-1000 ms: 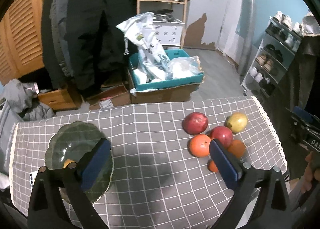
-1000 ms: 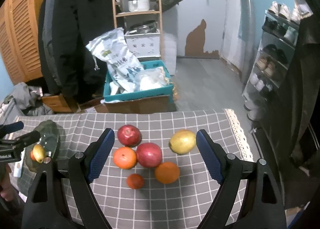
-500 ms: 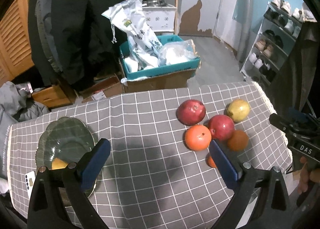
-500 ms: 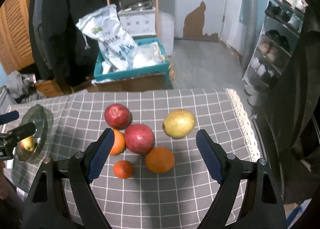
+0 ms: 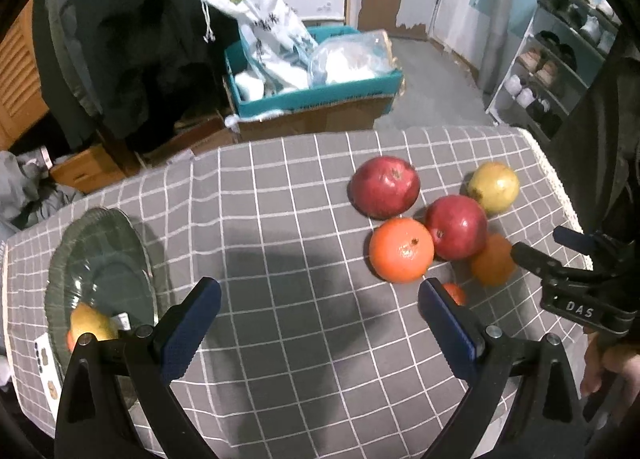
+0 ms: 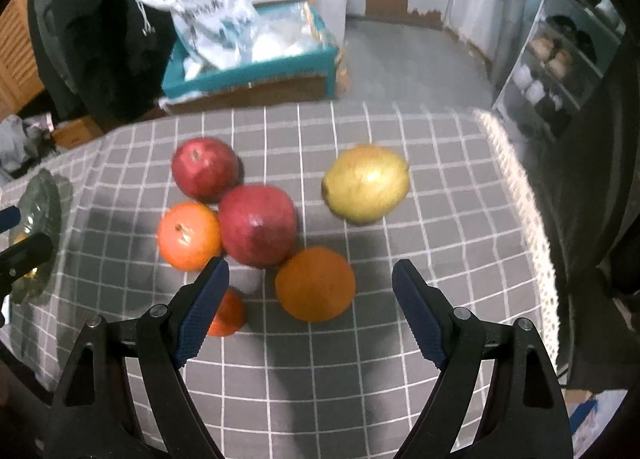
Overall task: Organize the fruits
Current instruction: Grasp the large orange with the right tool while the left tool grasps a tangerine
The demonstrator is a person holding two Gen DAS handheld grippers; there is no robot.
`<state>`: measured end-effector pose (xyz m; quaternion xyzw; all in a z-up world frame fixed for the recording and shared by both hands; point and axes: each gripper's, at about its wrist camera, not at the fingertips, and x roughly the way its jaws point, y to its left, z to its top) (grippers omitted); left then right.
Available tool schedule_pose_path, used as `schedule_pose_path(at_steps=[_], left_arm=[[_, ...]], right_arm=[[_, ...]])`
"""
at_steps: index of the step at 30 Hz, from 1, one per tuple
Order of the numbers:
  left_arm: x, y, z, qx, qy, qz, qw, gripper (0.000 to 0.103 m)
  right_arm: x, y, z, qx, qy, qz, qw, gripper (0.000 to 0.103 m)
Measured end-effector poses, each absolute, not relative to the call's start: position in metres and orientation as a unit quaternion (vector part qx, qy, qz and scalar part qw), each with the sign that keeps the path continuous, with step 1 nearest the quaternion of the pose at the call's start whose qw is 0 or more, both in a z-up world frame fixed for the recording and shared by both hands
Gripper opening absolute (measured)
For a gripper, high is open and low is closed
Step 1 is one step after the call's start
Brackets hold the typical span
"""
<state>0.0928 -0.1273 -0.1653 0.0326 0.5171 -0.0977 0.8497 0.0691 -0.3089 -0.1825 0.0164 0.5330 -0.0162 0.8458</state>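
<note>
Fruits cluster at the table's right: two red apples (image 6: 205,169) (image 6: 258,225), a yellow pear (image 6: 366,183), two oranges (image 6: 189,237) (image 6: 315,283) and a small tangerine (image 6: 228,313). My right gripper (image 6: 308,311) is open just above and in front of the nearer orange. My left gripper (image 5: 320,323) is open and empty over the table's middle. A green glass plate (image 5: 100,255) at the left holds a yellow fruit (image 5: 90,325). The cluster also shows in the left wrist view, led by an orange (image 5: 401,250).
The table wears a grey checked cloth (image 5: 280,219) with a lace edge (image 6: 520,195) on the right. Beyond the far edge stand a teal crate (image 5: 312,95) with bags, dark coats and a shoe rack (image 5: 560,59). A small card (image 5: 44,359) lies by the plate.
My right gripper has moved forward and down toward the fruit cluster. My left gripper has drifted right and forward, away from the plate. Both stay open.
</note>
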Motion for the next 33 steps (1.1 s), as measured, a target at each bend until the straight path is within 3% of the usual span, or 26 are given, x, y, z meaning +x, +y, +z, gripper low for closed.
schedule_pose_path(at_steps=[19,23,33], left_arm=[[0.111,-0.141,-0.220,0.020,0.564,-0.104,0.819,0.100],[0.117,-0.150,-0.225,0.029,0.565,-0.111,0.817,0.100],[0.133,-0.176,-0.239,0.026,0.573,-0.141,0.807,0.100]], right_arm=[[0.086,-0.315,-0.253,0.031,0.602,-0.025,0.798,0.084],[0.087,-0.318,-0.258,0.042,0.604,-0.017,0.795,0.066],[0.083,-0.333,-0.247,0.048,0.590,-0.035,0.806,0.065]])
